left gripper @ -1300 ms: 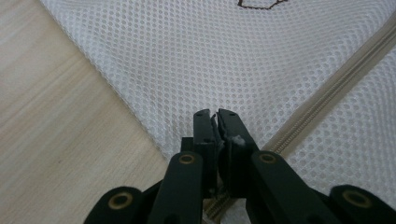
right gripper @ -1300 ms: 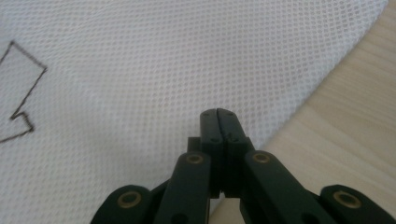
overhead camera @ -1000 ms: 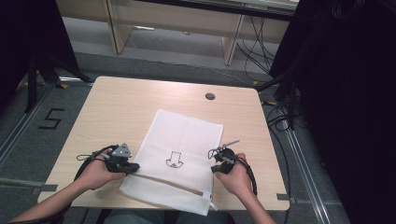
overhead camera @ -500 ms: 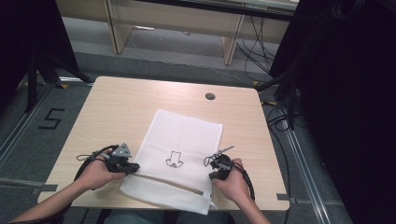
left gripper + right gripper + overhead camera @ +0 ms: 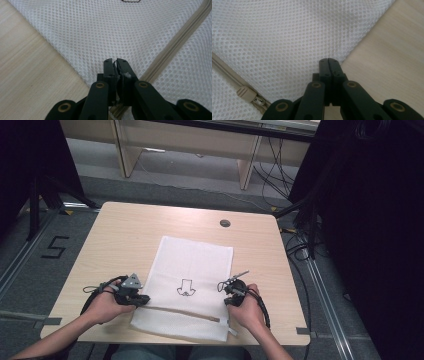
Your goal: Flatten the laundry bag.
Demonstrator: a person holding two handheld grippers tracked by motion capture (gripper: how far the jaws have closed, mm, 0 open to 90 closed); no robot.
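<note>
Left gripper [image 5: 115, 61] and right gripper [image 5: 328, 60]: jaws closed, each pinching the white honeycomb-mesh laundry bag [image 5: 192, 270]; beige zipper [image 5: 172, 47] crosses it.

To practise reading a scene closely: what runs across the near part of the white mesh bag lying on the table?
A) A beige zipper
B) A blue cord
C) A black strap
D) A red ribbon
A: a beige zipper crosses the near part of the white mesh bag, with its pull plain in the right gripper view.
</note>
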